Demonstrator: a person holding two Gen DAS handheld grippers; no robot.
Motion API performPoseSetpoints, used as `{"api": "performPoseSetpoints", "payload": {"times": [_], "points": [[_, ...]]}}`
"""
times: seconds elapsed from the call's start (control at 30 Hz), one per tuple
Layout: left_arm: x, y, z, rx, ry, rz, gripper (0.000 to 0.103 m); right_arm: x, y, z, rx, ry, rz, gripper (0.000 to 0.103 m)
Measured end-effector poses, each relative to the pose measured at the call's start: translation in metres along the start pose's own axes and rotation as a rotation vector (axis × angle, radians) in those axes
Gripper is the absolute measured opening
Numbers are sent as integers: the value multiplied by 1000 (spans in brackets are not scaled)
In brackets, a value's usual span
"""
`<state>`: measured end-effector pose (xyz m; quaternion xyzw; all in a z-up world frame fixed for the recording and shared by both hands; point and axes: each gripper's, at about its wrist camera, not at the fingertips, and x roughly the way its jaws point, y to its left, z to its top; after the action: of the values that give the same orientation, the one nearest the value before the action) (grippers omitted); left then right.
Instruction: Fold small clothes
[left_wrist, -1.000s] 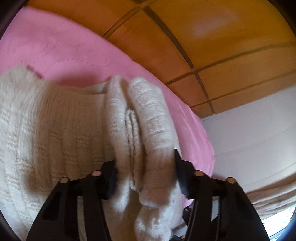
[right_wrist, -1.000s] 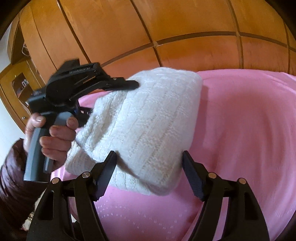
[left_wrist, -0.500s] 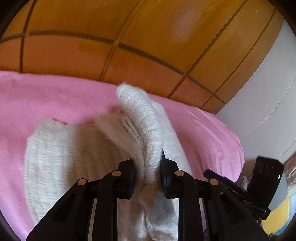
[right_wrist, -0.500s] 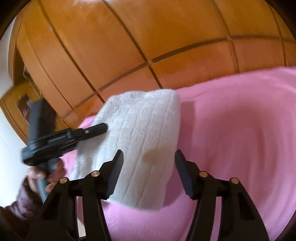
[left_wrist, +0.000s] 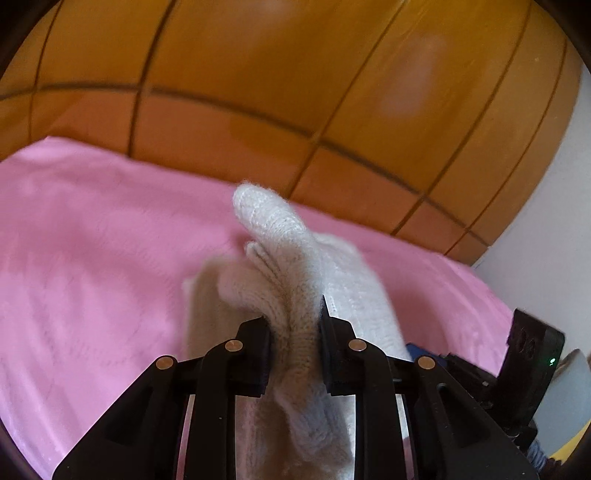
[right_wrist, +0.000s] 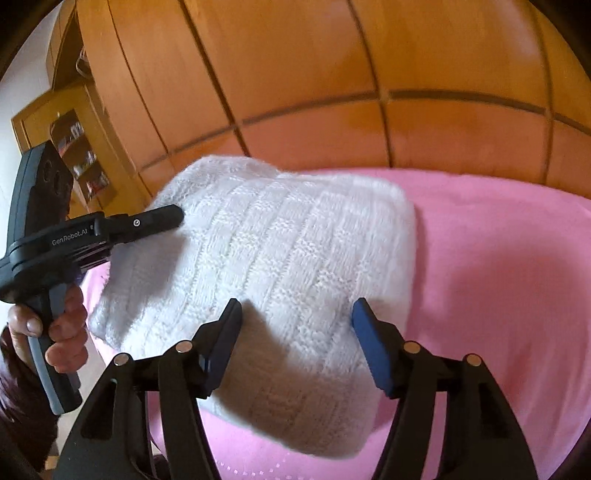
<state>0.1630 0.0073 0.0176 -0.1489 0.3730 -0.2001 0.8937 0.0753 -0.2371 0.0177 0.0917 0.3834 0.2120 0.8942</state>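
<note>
- The pink bed cover (right_wrist: 498, 258) fills the low part of both views, with a wall of orange wood panels (right_wrist: 332, 74) behind it
- The white knitted garment (right_wrist: 280, 258) lies on the pink cover in a thick folded bundle, its near part raised off the cover toward the camera in the right wrist view
- The left gripper (left_wrist: 293, 343) pinches a bunched edge of the garment (left_wrist: 295, 295); both pads press on the wool, and the wool stands up in a ridge in front of them
- In the right wrist view the same left gripper (right_wrist: 177, 218) reaches in from the left side of the bundle, held by a hand (right_wrist: 55, 325) in a dark sleeve
- The right gripper (right_wrist: 295, 332) has its jaws spread and they are opening; the garment is in front of them and between them, but the pads do not press on it
- The step in hand looks like a fold: the left side is gripped and lifted, and the right side is not yet gripped
- The next move likely needs the right gripper to close on the near edge, so both sides can go over together and land flat
- If only one side is pulled, the soft wool may slide and the fold may come undone
</note>
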Motion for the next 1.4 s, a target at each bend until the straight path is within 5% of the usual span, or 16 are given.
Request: {"api": "performPoseSetpoints", "payload": {"times": [0.37, 0.43, 0.67, 0.87, 1.1, 1.2, 1.4], "points": [[35, 26, -32, -4, 47, 150, 25, 10, 21, -10, -152, 23, -108, 63], [31, 31, -30, -24, 34, 168, 38, 2, 14, -19, -146, 37, -95, 63], [1, 31, -27, -37, -19, 253, 39, -37, -8, -39, -58, 66, -74, 63], [-20, 8, -31, -28, -80, 199, 39, -46, -9, -20, -32, 8, -80, 62], [19, -4, -52, 25, 23, 309, 39, -3, 8, -38, -87, 99, -94, 64], [16, -5, -55, 38, 0, 329, 49, -8, 5, -36, -79, 96, -80, 64], [12, -2, -58, 38, -3, 322, 49, -18, -4, -12, -62, 58, -80, 65]]}}
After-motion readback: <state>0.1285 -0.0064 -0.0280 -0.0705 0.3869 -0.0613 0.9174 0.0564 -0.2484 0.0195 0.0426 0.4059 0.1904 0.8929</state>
